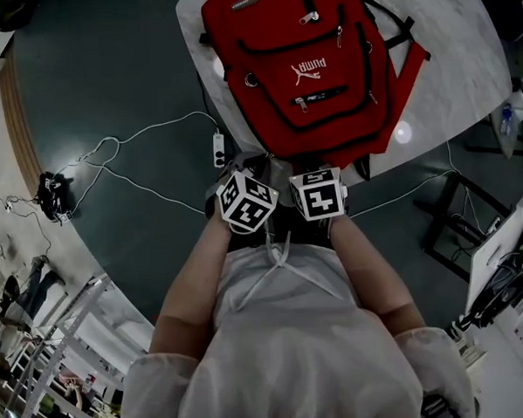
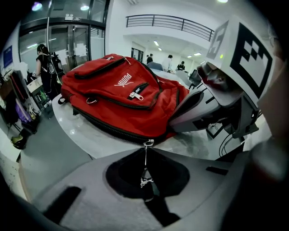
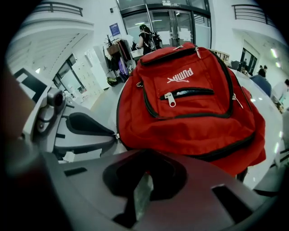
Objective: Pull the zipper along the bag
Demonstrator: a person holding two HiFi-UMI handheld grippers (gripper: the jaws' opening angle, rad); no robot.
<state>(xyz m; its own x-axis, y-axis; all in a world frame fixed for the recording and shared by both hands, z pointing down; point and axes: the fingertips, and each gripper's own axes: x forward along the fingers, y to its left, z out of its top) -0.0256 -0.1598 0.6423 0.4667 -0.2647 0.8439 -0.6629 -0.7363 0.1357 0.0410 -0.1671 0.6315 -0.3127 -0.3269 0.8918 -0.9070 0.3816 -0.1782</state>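
Head view only: dark floor, pale marbled table, and a red Puma backpack lying flat on it, front up, bottom edge at the near table edge. Person's bare forearms reach to that edge. Two marker cubes sit side by side just below the bag, so the jaws can't be read here. White power strip with a cable on the floor, seen in no other view.

Left gripper view: left gripper has its jaws pressed together on a thin metal zipper pull. The pull's ring sits at the jaw tips, right against the black zipper track on the bag's near bottom edge. The right gripper shows from the side, tips touching the same red edge just beside the pull.

Right gripper view: the right gripper's jaws stand narrow, with a pale grey sliver between them. Can't tell if that is a gap or something pinched. Red fabric meets the jaw tips. This view also shows the bag's front square-on: white logo and front pocket zip tab. The left gripper's tip is at the bag's lower left corner.

Background: a standing person by glass doors.
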